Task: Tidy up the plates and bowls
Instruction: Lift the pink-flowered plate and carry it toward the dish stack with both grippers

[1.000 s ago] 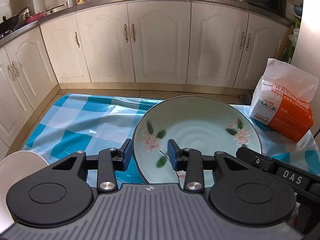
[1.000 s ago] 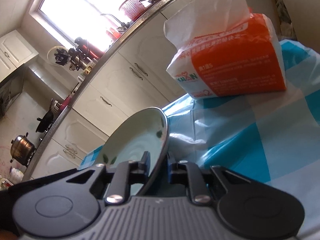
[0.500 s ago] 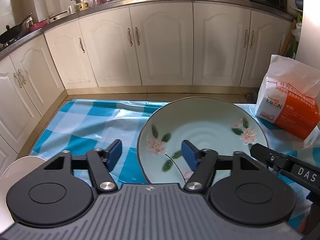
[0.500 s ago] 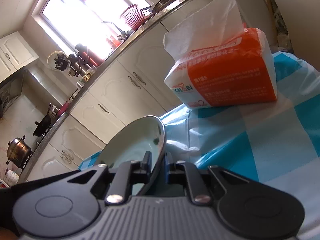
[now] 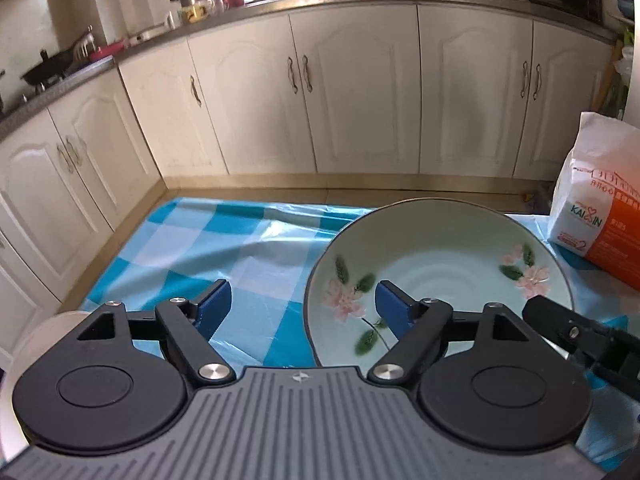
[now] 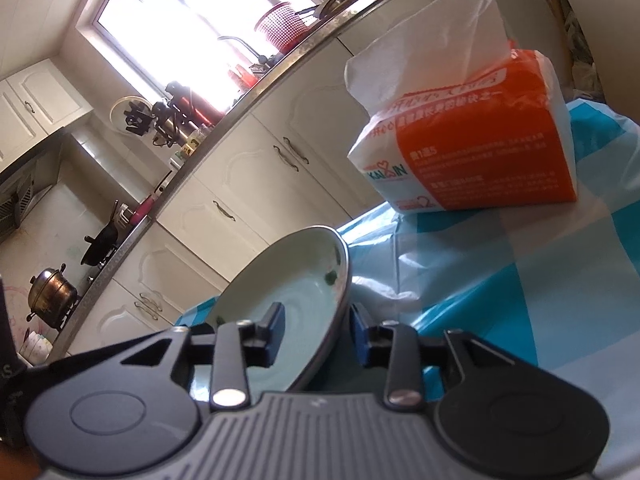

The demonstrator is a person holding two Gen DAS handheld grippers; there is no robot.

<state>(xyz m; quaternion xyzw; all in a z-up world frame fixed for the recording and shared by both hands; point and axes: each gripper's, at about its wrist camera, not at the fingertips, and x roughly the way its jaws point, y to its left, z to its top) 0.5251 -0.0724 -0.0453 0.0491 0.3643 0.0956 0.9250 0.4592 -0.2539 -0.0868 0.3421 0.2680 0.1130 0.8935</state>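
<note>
A pale green bowl (image 5: 440, 264) painted with pink flowers rests on the blue checked tablecloth (image 5: 224, 248). My left gripper (image 5: 304, 306) straddles the bowl's left rim; its jaws are opening and stand wide, with neither pad touching. In the right wrist view, the same bowl (image 6: 296, 296) has its near rim between the fingers of my right gripper (image 6: 316, 324). Those jaws are opening too, and the pads stand just off the rim. Part of the right gripper's black body (image 5: 580, 336) shows at the bowl's right side.
An orange and white tissue pack (image 5: 596, 208) stands on the cloth to the right of the bowl, also seen up close as the tissue pack (image 6: 472, 156). A white round dish (image 5: 36, 344) peeks out at the lower left. Cream kitchen cabinets (image 5: 352, 92) lie beyond the table's far edge.
My left jaws have spread wide around the bowl's rim. My right jaws, shut on the rim in both earlier frames, have parted and let it go.
</note>
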